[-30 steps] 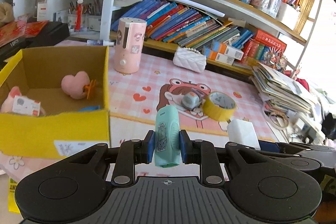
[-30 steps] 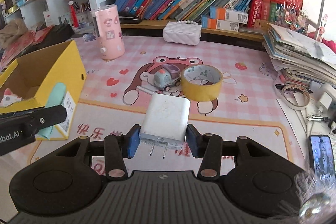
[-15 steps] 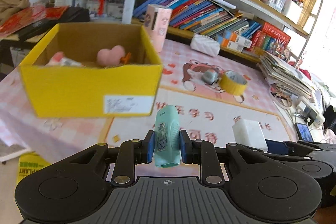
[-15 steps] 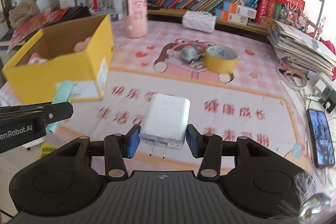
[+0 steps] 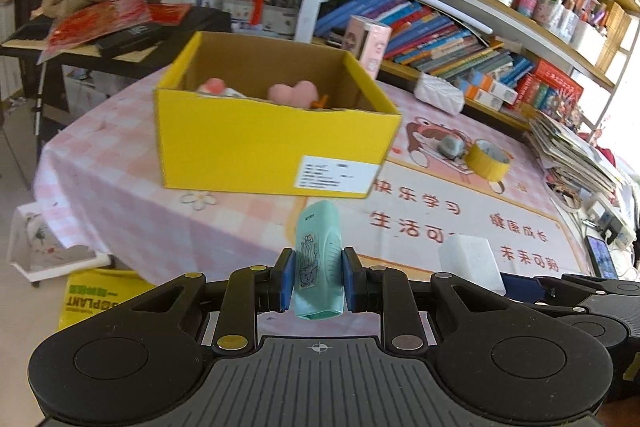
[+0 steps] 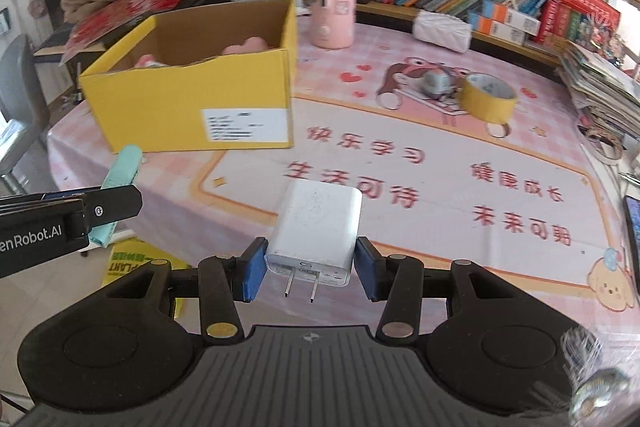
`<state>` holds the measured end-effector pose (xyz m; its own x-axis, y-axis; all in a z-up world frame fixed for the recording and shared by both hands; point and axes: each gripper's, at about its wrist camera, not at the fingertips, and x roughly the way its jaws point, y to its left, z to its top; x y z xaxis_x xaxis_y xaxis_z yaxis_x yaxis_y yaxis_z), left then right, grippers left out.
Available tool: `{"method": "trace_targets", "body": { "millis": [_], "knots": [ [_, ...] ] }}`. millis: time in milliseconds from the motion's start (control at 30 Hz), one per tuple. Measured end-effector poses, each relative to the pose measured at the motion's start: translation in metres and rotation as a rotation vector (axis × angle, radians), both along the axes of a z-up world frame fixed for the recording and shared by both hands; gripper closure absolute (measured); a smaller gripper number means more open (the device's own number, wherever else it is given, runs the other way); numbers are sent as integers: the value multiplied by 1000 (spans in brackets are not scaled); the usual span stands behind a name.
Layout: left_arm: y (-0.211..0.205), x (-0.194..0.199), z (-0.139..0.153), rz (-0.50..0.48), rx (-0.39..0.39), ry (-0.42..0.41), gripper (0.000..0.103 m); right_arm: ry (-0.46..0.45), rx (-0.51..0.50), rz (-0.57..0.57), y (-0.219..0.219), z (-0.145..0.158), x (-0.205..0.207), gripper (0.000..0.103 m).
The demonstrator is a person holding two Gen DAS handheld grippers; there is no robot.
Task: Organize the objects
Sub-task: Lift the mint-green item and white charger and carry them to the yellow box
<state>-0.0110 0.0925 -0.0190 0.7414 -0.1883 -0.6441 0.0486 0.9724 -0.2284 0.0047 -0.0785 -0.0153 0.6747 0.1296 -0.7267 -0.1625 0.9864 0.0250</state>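
My left gripper [image 5: 316, 277] is shut on a mint-green packet [image 5: 319, 259] with a cactus drawing, held in the air off the table's near edge. My right gripper [image 6: 311, 269] is shut on a white plug charger [image 6: 318, 227], prongs pointing back at the camera. The charger also shows in the left wrist view [image 5: 470, 261], and the packet in the right wrist view [image 6: 120, 179]. A yellow cardboard box [image 5: 272, 147] stands ahead on the pink tablecloth [image 5: 120, 187], open on top, with pink plush toys [image 5: 294, 93] inside. It also shows in the right wrist view [image 6: 192, 103].
A yellow tape roll [image 6: 486, 97] and a small grey toy car [image 6: 436, 83] lie on the mat at the far right. A pink cylinder [image 6: 332, 5] and a white purse [image 6: 442, 29] stand by the bookshelf. A phone [image 6: 634, 231] lies at the right edge. Stacked papers [image 5: 576, 155] sit far right.
Both grippers have pulled back and away from the table with their objects still held. The yellow box and the table now look farther off and more central.
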Motion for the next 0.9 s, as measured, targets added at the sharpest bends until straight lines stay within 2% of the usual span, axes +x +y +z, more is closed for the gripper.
{"method": "trace_targets", "body": {
  "millis": [333, 900],
  "knots": [
    [26, -6, 7, 43, 1, -34, 80, -22, -1, 67, 35, 6, -3, 58],
    [45, -7, 22, 43, 6, -101, 80, -75, 10, 53, 53, 18, 2, 58]
  ]
}}
